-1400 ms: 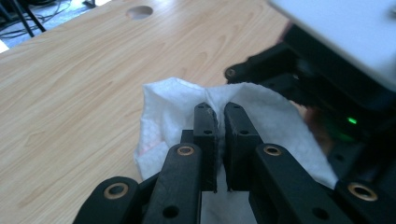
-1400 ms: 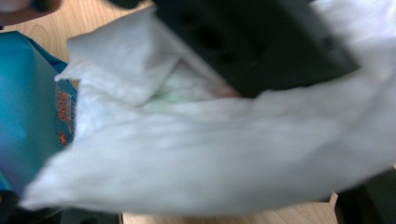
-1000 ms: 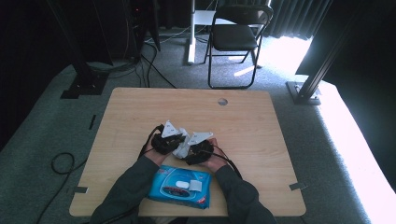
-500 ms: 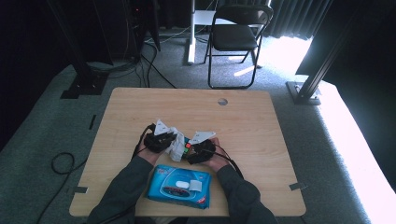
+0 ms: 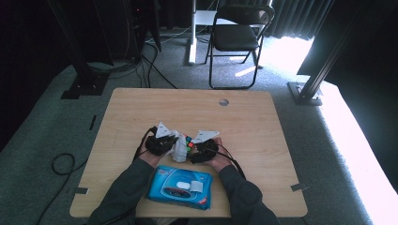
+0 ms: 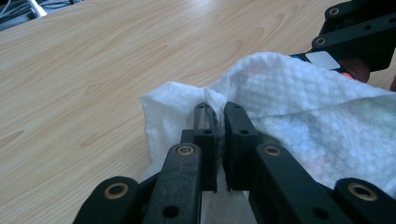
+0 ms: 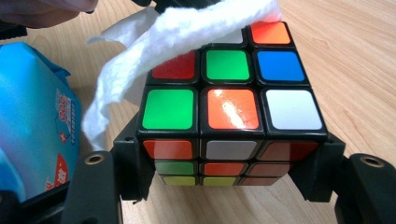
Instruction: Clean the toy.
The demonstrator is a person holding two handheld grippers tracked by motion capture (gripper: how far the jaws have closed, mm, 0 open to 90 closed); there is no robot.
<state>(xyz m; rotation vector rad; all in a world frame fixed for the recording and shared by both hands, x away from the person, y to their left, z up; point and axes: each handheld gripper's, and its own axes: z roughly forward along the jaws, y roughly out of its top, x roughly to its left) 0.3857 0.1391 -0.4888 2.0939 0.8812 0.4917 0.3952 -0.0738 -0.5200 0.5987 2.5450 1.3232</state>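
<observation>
**Jaws clamp a wipe and a cube mid-surface**

The jaws of the left gripper point(image 6: 215, 116) are clenched on a fold of the white wipe point(image 6: 299, 107), pinching it between the two black tips. In the left gripper view the wipe bulges up and to the right from that pinch and drapes over the cube point(image 6: 322, 59), of which a white tile and a sliver of red peep out at the far edge. Part of the right gripper's black frame sits just above that.

The right gripper point(image 7: 229, 154) has its jaws closed on the cube point(image 7: 229, 107), one on each side of its lower layers, and holds it above the wooden surface point(image 7: 355, 56). The cube's upper face shows green, orange, white, blue and red tiles. The wipe point(image 7: 154, 51) lies across the far left corner of that face, touching it, and hangs down the left side.

From the high view, both grippers meet near the middle of the surface point(image 5: 263, 117), toward the person's edge, the left gripper point(image 5: 159, 143) and right gripper point(image 5: 204, 149) pointing at each other with the wipe point(image 5: 179, 149) and cube point(image 5: 189, 143) between them. A blue pack point(image 5: 180, 186) of wipes lies flat just behind the hands, between the forearms.
</observation>
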